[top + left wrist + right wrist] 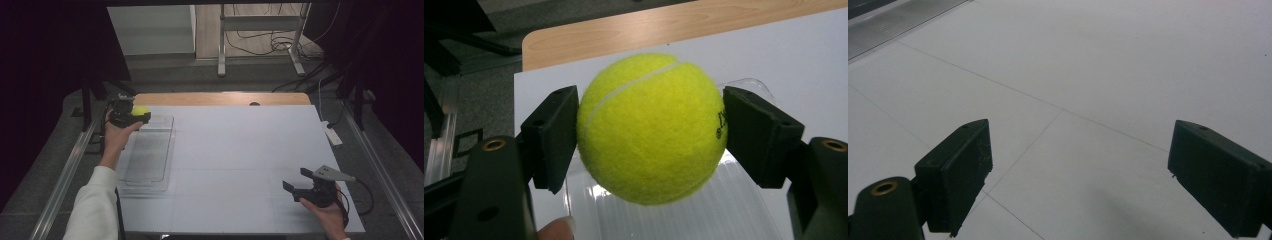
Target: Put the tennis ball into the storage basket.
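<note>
High view: white table amid dark curtains, grey floor.

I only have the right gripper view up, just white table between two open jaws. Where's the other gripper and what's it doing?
Observer: The left gripper is at the far left of the table, shut on a yellow tennis ball.
Operator: Is the ball resting on anything?
Observer: No, it is held in the air over the far end of a clear plastic tray that lies along the table's left edge.
Operator: And where does my gripper sit relative to that?
Observer: The right gripper is at the near right corner, jaws open, pointing left across the bare table, well apart from the tray.
</note>
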A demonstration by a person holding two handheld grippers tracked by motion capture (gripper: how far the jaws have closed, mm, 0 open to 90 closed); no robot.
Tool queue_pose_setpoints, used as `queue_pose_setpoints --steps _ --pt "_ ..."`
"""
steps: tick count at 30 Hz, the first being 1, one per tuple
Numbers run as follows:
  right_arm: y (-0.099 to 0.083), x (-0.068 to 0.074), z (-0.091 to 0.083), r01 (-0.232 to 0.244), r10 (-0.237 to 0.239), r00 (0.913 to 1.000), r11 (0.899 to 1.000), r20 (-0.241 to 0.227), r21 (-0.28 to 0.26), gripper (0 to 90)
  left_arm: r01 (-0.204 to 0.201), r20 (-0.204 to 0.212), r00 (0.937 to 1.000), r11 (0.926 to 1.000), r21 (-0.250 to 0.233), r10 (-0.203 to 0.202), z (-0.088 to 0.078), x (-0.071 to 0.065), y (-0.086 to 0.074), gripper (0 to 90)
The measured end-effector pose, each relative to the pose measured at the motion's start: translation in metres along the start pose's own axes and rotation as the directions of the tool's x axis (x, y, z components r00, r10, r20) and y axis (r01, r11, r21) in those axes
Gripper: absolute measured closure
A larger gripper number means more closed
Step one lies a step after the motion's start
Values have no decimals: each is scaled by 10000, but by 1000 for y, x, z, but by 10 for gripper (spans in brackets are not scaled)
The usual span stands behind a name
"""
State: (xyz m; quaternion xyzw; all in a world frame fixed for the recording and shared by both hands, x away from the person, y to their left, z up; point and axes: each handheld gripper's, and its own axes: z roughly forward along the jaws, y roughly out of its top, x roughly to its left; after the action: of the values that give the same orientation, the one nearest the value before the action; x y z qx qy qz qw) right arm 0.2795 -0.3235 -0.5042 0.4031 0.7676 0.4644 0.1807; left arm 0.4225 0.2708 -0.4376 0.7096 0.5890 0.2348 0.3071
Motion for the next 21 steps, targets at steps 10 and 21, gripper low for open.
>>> queue_pose_setpoints --steps 10,21 --pt "0 0 0 -9 9 10000 10000 2 -1 110 36 5 10000 9999 159 -36 4 1 -3 271" --pt "0 0 1 -15 15 10000 10000 10 22 110 95 30 9999 9990 428 -96 12 4 -8 271"
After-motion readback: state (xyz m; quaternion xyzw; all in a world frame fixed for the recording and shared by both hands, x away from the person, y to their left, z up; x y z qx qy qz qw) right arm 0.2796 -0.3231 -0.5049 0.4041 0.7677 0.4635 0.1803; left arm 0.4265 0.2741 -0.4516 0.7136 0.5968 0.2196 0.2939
